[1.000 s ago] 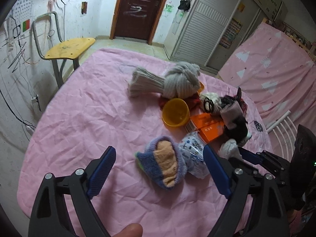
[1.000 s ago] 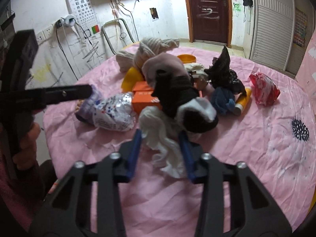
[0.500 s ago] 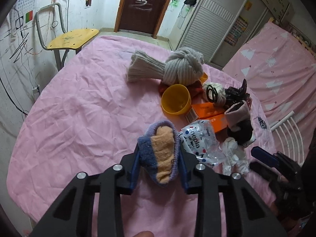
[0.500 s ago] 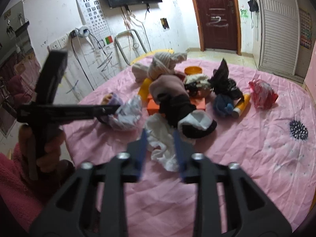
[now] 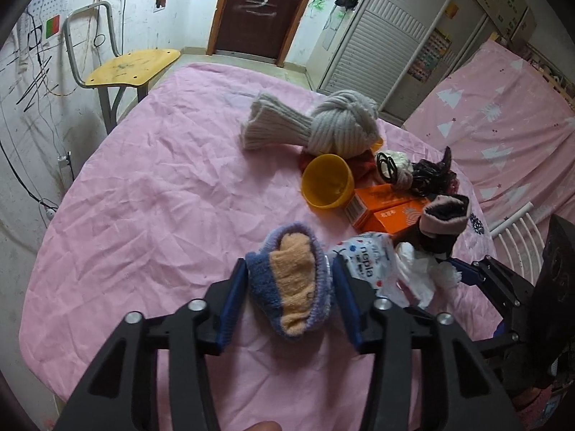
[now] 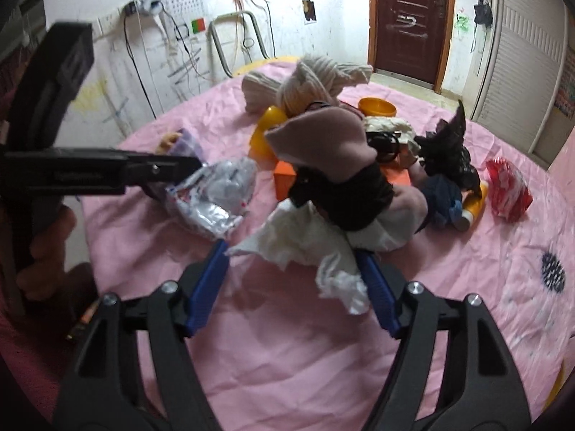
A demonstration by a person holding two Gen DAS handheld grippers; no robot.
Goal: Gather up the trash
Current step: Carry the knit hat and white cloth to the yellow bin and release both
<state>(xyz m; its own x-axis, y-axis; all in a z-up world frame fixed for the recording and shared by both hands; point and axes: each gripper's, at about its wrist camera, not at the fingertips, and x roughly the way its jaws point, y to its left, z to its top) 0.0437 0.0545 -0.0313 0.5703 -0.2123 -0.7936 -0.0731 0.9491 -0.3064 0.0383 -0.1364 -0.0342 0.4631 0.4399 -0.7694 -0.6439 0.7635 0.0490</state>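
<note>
A round table under a wrinkled pink cloth [image 5: 151, 194] carries a heap of clothing and litter toward its far right side. Largest in the heap is a knotted grey knit garment [image 5: 323, 125]; smaller are a yellow bowl [image 5: 327, 181], orange cartons [image 5: 388, 208], a printed plastic wrapper [image 5: 363, 258] and a crumpled white tissue [image 6: 309, 240]. The left gripper [image 5: 290, 287] straddles a rolled blue-and-orange sock [image 5: 291, 283], its jaws opening, the pads at the sock's flanks with no clear squeeze. The right gripper [image 6: 294, 283] is also opening, its jaws wide apart about the tissue, which lies near the table's front edge against a black-and-pink sock [image 6: 337, 168] and looks unclamped. Judged by appearance, the tissue is very light, limp and easily torn; a pinch across its bunched centre should lift it whole. Only the right wrist view shows a red packet [image 6: 508, 188] and a yellow tube [image 6: 474, 204]; only the left wrist view shows the yellow chair [image 5: 133, 68].
</note>
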